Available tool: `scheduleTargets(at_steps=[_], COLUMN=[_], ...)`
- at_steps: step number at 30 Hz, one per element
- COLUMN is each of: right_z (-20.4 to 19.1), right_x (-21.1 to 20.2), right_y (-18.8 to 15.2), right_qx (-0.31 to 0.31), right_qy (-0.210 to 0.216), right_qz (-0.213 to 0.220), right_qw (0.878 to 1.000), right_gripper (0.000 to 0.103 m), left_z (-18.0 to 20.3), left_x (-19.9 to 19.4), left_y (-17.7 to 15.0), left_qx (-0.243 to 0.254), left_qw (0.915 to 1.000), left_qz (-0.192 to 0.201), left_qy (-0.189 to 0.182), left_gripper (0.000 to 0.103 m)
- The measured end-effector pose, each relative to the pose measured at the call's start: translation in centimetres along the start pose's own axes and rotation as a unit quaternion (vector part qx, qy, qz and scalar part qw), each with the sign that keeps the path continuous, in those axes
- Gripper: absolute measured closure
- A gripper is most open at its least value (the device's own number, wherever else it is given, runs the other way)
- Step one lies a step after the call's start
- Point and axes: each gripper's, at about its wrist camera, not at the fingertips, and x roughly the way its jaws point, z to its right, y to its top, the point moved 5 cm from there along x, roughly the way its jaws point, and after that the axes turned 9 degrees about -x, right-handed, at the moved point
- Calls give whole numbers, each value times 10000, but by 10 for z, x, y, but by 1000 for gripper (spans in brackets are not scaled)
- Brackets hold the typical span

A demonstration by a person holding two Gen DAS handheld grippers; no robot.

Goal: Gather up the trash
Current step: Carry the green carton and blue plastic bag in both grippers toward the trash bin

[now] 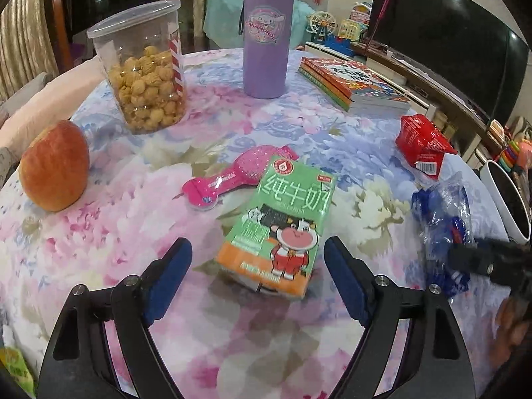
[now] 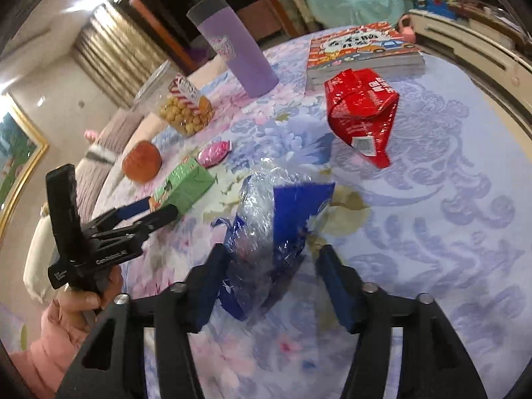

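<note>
Wide-open left claw (image 1: 257, 249) straddles the green milk carton (image 1: 279, 222) mid-table; right claw (image 2: 271, 262), open too, flanks the blue plastic wrapper (image 2: 272, 232) for bagging

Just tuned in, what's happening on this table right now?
A person is clearing trash off a floral table with two handheld grippers. The left gripper is open around the green milk carton, not yet clamped. The right gripper is open around the blue plastic wrapper. The red snack bag lies untouched beyond it.
</note>
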Motion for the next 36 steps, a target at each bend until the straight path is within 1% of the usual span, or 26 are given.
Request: scheduleTargets(at_steps=[1, 2, 5, 9, 10, 11, 14, 20, 23, 27, 33, 36], right_z=[-1, -2, -3, -6, -7, -8, -11, -12, -6, 7, 30, 36], right_x=[1, 3, 1, 1, 1, 0, -9, -35, -50, -75, -112, -129], right_y=[-1, -3, -7, -7, -7, -7, -10, -26, -36, -45, -54, -59], right_qx=[75, 177, 376, 372, 334, 295, 133, -220, -356, -367, -261, -201], right_qy=[32, 65, 92, 111, 116, 141, 79, -95, -328, -563, -802, -872], right_qz=[51, 121, 370, 447, 440, 435, 493, 508, 491, 580, 759, 865], right_qw=[10000, 9997, 9986, 9982, 9984, 9985, 9987, 9984, 9976, 9961, 9935, 9922], right_gripper=[42, 42, 42, 47, 58, 65, 67, 68, 69, 69, 69, 69], left_z=[1, 1, 4, 9, 10, 12, 17, 46, 68, 99, 144, 164], left_x=[0, 1, -4, -16, -20, -24, -39, -61, -66, -68, -76, -80], left_y=[-1, -2, -6, -18, -20, -23, -32, -50, -60, -74, -86, -90], left_qx=[3, -3, -50, -213, -253, -311, -535, -634, -540, -379, -150, -11], left_qw=[10000, 10000, 10000, 9997, 9996, 9994, 9983, 9970, 9973, 9975, 9967, 9966], left_qz=[-7, -47, 11, 50, 63, 77, 132, 156, 124, 43, -12, -12], left_qy=[-12, -55, -40, -85, -94, -115, -204, -420, -490, -589, -793, -824], left_gripper=[39, 49, 50, 50, 50, 50, 50, 50, 50, 50, 50, 50])
